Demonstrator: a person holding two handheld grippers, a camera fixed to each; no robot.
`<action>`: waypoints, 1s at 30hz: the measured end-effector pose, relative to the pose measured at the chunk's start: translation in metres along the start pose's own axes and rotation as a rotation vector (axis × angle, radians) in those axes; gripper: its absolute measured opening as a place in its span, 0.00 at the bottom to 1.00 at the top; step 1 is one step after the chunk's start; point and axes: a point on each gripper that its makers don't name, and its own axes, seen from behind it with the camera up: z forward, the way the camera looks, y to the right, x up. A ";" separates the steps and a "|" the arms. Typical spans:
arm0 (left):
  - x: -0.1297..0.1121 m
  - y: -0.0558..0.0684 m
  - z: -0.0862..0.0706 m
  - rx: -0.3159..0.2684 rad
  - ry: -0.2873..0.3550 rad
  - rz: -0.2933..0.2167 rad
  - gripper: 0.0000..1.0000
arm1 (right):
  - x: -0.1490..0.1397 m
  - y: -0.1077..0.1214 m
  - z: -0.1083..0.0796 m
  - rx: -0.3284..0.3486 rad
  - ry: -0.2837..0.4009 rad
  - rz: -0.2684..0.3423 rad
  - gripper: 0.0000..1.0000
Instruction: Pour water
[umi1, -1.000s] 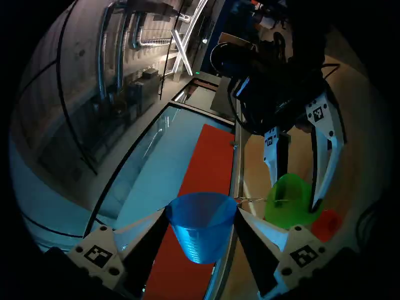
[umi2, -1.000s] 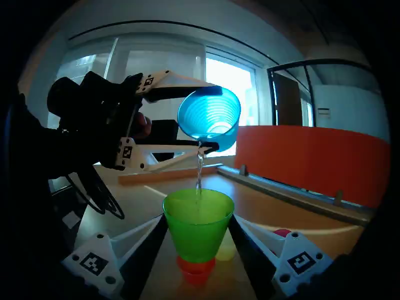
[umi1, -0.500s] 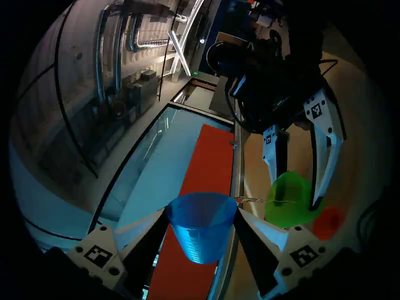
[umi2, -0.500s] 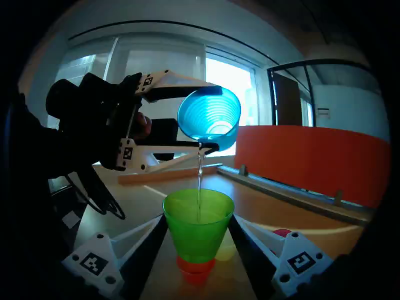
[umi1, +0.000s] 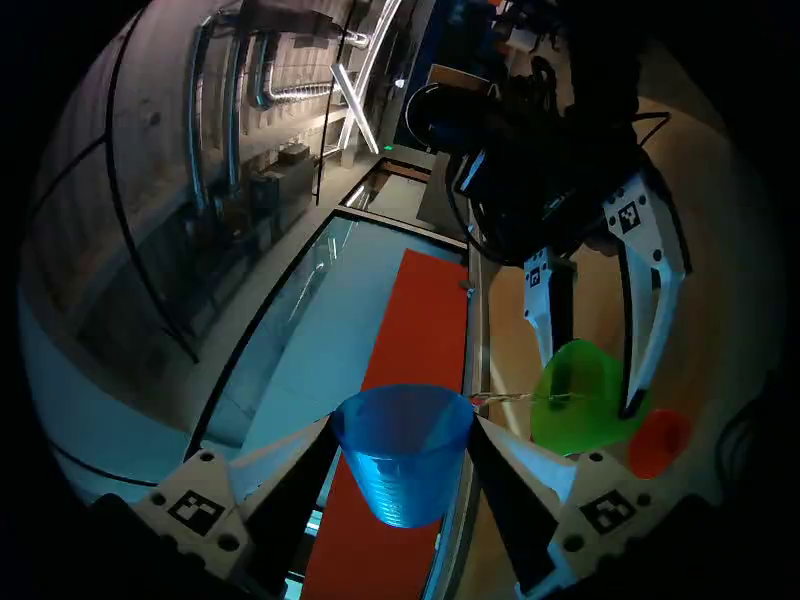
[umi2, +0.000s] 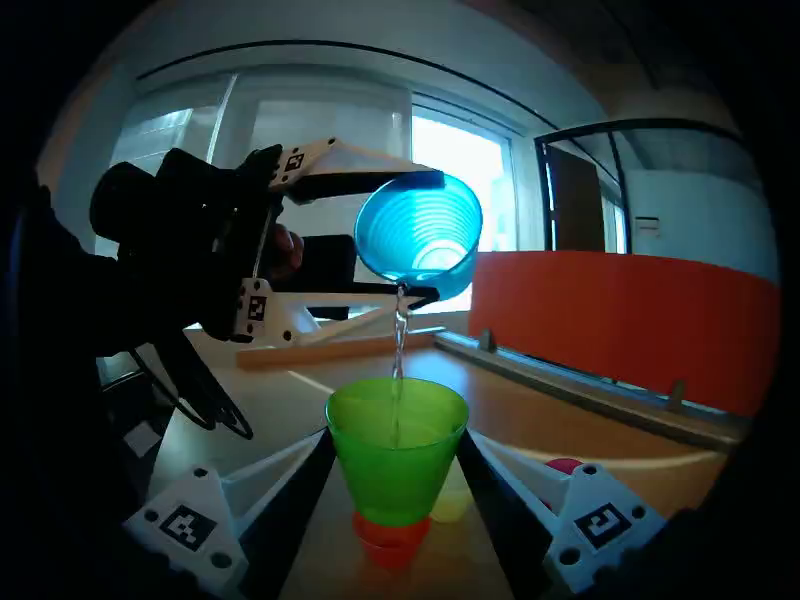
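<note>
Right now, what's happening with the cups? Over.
Left gripper shut on blue cup, tilted, pouring. Right gripper shut on green cup, upright underneath. Water stream falling into green cup. Nothing blocking the stream.

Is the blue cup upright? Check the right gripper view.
No, the blue cup is tipped, and water streams from its rim into the green cup.

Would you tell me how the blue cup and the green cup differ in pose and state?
The blue cup is tipped on its side; the green cup is held upright below it. The blue cup sheds a thin stream of water; the green cup catches it. Both are translucent tapered cups, blue clamped in the left gripper, green in the right gripper.
</note>
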 end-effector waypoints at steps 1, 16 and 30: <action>0.000 0.000 0.000 0.001 0.000 0.002 0.88 | 0.000 0.000 0.000 0.000 0.000 0.000 0.88; 0.002 -0.001 -0.001 0.003 0.002 0.031 0.88 | 0.002 0.001 0.001 -0.002 0.001 -0.001 0.88; 0.004 0.003 0.000 -0.002 0.006 0.062 0.88 | 0.002 0.001 0.001 -0.003 0.002 -0.004 0.88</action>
